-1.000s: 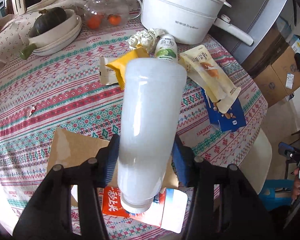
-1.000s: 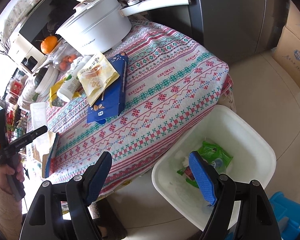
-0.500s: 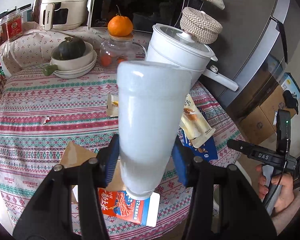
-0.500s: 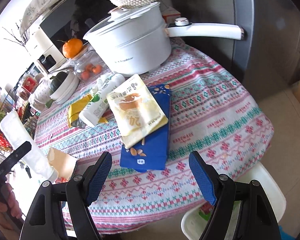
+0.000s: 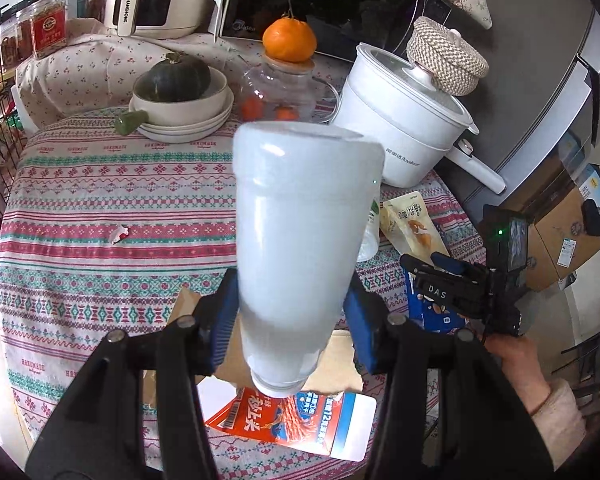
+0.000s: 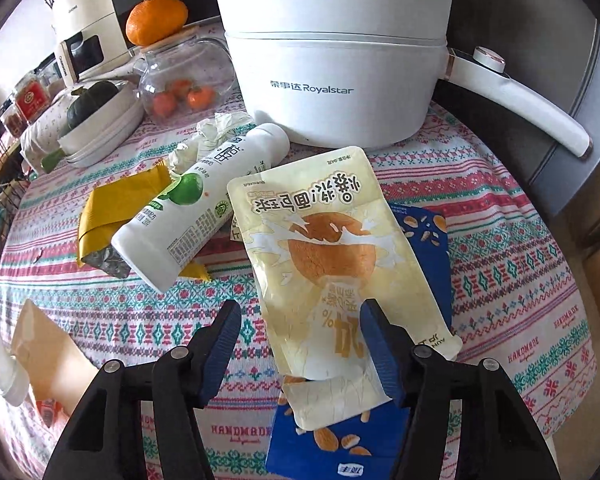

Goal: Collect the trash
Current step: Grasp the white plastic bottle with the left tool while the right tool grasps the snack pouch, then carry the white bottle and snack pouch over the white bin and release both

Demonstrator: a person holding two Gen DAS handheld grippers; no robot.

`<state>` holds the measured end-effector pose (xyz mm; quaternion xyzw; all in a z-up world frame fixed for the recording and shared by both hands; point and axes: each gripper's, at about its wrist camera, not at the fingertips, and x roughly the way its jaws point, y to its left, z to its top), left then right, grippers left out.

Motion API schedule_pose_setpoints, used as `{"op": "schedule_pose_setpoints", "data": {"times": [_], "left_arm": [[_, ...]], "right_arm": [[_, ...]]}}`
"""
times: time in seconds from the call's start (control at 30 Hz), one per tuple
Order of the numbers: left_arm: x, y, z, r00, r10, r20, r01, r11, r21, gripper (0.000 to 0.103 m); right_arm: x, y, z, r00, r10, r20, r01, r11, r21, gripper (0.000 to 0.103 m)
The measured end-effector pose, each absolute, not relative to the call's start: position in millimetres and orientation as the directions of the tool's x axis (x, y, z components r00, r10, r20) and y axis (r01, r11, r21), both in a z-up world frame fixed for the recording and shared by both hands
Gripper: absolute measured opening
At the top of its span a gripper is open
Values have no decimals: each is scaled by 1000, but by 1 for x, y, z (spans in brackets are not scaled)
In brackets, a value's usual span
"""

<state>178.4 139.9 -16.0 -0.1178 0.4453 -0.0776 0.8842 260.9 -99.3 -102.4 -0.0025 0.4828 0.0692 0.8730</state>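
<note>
Right gripper point(image 6: 296, 344) swung over pouch point(image 6: 332, 264), closing.

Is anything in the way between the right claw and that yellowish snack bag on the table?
Nothing visible blocks it. The right gripper is closing right over the cream snack pouch, which lies on top of the blue packet, uncovered. The lime bottle lies off to the side.

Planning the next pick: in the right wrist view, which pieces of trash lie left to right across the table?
Brown paper piece → yellow wrapper → white drink bottle with the lime label → cream snack pouch.
</note>
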Motion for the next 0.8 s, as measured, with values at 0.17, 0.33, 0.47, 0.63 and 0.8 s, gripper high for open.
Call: {"op": "schedule_pose_setpoints", "data": {"times": [0.17,0.33,0.47,0.63,0.8], "left_arm": [[179,140,-15,590,-250,-768,42,959,-280,52],[175,138,-11,598,-260,-758,50,956,-288,52],[170,133,-5,609,-278,-743,66,951,-302,52],[162,116,7,619,-315,-719,110,942,-318,52],[150,87,19,619,-369,-693,181,926,-331,52]], "right_arm": [[266,-93,-105,569,58,-821,-116,993,-9,30],[262,-109,-97,593,86,-801,-93,995,37,5],[246,-127,-75,602,157,-783,-73,987,141,5],[212,-155,-39,636,200,-745,-57,975,213,4],[168,-190,-4,679,192,-708,-23,970,241,5]]}}
